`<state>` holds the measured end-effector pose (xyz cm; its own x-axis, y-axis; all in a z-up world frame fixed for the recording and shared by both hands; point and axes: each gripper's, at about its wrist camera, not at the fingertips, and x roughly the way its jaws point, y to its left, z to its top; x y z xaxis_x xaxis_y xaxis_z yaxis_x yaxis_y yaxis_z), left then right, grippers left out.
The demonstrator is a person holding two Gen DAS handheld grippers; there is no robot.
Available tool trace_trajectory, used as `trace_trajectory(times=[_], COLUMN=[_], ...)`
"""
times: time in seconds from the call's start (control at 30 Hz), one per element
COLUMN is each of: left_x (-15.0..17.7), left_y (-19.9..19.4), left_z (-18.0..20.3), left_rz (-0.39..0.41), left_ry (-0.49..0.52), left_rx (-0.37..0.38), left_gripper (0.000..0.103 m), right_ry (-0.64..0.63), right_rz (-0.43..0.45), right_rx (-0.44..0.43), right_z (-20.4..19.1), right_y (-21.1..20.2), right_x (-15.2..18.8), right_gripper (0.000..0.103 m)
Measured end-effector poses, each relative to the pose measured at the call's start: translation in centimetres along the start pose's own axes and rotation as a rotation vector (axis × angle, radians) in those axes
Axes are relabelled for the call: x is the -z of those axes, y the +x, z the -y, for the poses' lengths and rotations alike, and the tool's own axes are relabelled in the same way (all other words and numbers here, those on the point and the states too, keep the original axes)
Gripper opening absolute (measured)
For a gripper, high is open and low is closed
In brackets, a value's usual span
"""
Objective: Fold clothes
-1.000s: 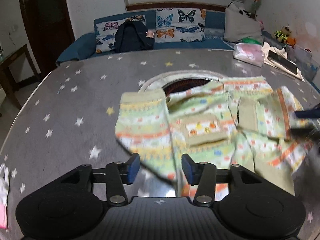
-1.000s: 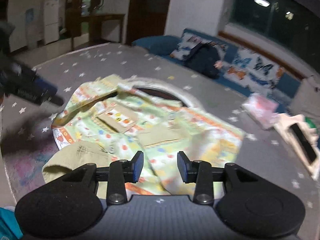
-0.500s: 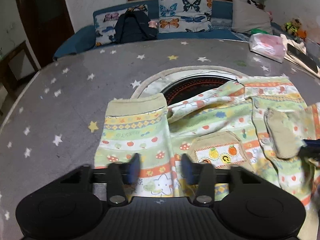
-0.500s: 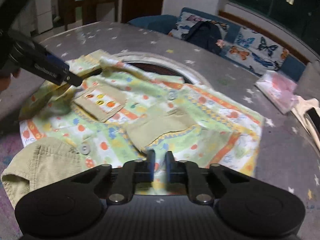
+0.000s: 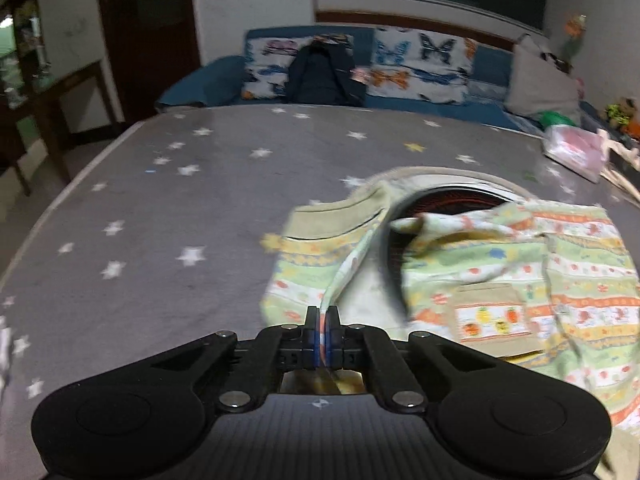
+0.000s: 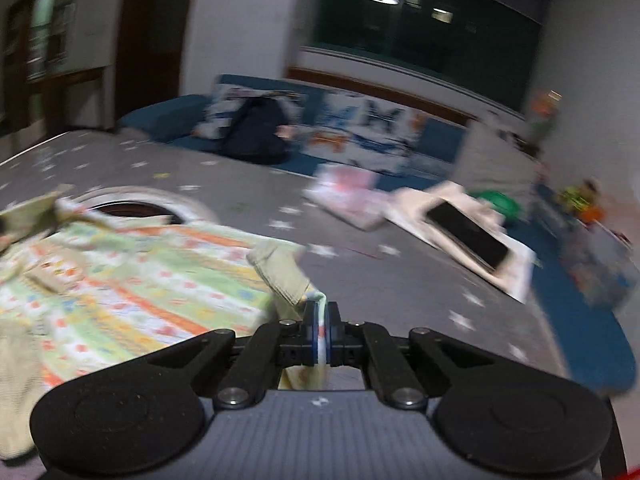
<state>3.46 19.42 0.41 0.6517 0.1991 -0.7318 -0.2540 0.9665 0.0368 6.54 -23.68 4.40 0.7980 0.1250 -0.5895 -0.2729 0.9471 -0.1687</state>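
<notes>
i clamp left claw (image 5: 322,322) tight on shirt (image 5: 500,280) hem, right claw (image 6: 321,320) pinched on opposite edge beside round hole (image 5: 444,200), spreading fabric flat for folding.

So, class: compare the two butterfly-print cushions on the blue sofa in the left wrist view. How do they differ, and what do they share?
The left cushion is partly hidden by the dark backpack leaning in front of it; the right cushion shows almost whole. The left cushion looks narrower as seen, the right one wider. The right cushion's big blue and black butterflies read clearly; the left cushion's are smaller and blurrier. Both are white with coloured butterflies and stand against the sofa back.
</notes>
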Motion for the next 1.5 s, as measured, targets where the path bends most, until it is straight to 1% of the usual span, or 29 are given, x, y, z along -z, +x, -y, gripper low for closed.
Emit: trace_trajectory(times=[0.07,0.13,0.17,0.23,0.27,0.33,0.37,0.4,0.43,0.57,0.6,0.63,0.67,0.77,0.87,0.9,0.97,1.07,1.17,1.23,1.3,1.4,1.5], left_x=[0.6,1.4,1.8,2.5,2.8,3.6,3.8,3.9,4.0,3.4,3.2,3.0,2.9,3.0,3.0,3.0,2.8,2.3,1.3,0.5,-0.8,-2.9,-5.2], left_y=[-0.5,-0.8,-0.9,-1.0,-1.0,-1.0,-1.0,-1.1,-1.1,-1.5,-1.6,-1.6,-1.6,-1.6,-2.2,-2.4,-3.3,-4.2,-4.0,-3.6,-2.7,-0.7,1.4], left_z=[-1.0,-1.9,-2.4,-3.1,-3.3,-3.8,-4.0,-4.4,-4.8,-6.1,-6.2,-6.5,-6.7,-7.2,-5.8,-5.5,-4.9,-4.0,-2.4,-1.2,-0.3,1.0,2.0], left_rz=[0.0,-0.013,-0.021,-0.051,-0.066,-0.097,-0.108,-0.118,-0.124,-0.126,-0.125,-0.128,-0.137,-0.165,-0.148,-0.138,-0.12,-0.101,-0.079,-0.067,-0.065,-0.064,-0.059], left_ry=[-0.012,-0.024,-0.03,-0.042,-0.042,-0.037,-0.041,-0.053,-0.07,-0.124,-0.127,-0.138,-0.156,-0.177,-0.049,-0.031,-0.002,0.021,0.036,0.046,0.037,0.034,0.03], left_rx=[-0.033,-0.061,-0.073,-0.083,-0.086,-0.108,-0.123,-0.137,-0.15,-0.202,-0.228,-0.255,-0.269,-0.262,-0.235,-0.208,-0.13,-0.04,0.019,0.057,0.099,0.115,0.104], left_gripper=[0.002,0.002,0.002,0.003,0.003,0.011,0.015,0.025,0.031,0.042,0.052,0.059,0.06,0.061,0.061,0.061,0.061,0.061,0.061,0.061,0.061,0.061,0.061], right_ry=[0.024,0.052,0.063,0.08,0.081,0.082,0.074,0.065,0.056,0.034,0.031,0.027,0.024,0.011,-0.001,-0.005,-0.01,-0.015,-0.02,-0.022,-0.023,-0.025,-0.009], right_rz=[-0.03,-0.071,-0.077,-0.08,-0.073,-0.055,-0.048,-0.041,-0.038,-0.035,-0.036,-0.036,-0.037,-0.041,-0.053,-0.058,-0.066,-0.077,-0.083,-0.089,-0.094,-0.103,-0.112], right_rx=[0.043,0.062,0.069,0.082,0.073,0.051,0.036,0.021,0.0,-0.087,-0.102,-0.117,-0.13,-0.143,-0.156,-0.159,-0.165,-0.181,-0.197,-0.205,-0.21,-0.22,-0.232], right_z=[1.3,2.4,2.8,3.3,3.3,3.1,2.8,2.4,1.9,-0.3,-0.6,-1.0,-1.4,-2.2,-3.0,-3.1,-3.5,-4.1,-4.8,-5.3,-5.7,-6.0,-6.0], right_y=[0.0,0.2,0.1,-0.2,-0.5,-0.9,-1.1,-1.3,-1.3,-0.6,-0.2,0.1,0.4,1.4,2.8,3.3,4.0,5.2,6.1,6.7,7.3,8.1,9.1], right_x=[0.8,1.5,1.8,2.2,2.1,1.9,1.7,1.4,1.1,-0.4,-0.7,-1.0,-1.2,-1.8,-2.3,-2.5,-2.8,-3.2,-3.7,-4.0,-4.2,-4.7,-5.4], right_gripper=[0.003,0.006,0.007,0.013,0.015,0.025,0.028,0.032,0.033,0.036,0.037,0.037,0.038,0.038,0.038,0.038,0.038,0.038,0.039,0.043,0.043,0.043,0.043])
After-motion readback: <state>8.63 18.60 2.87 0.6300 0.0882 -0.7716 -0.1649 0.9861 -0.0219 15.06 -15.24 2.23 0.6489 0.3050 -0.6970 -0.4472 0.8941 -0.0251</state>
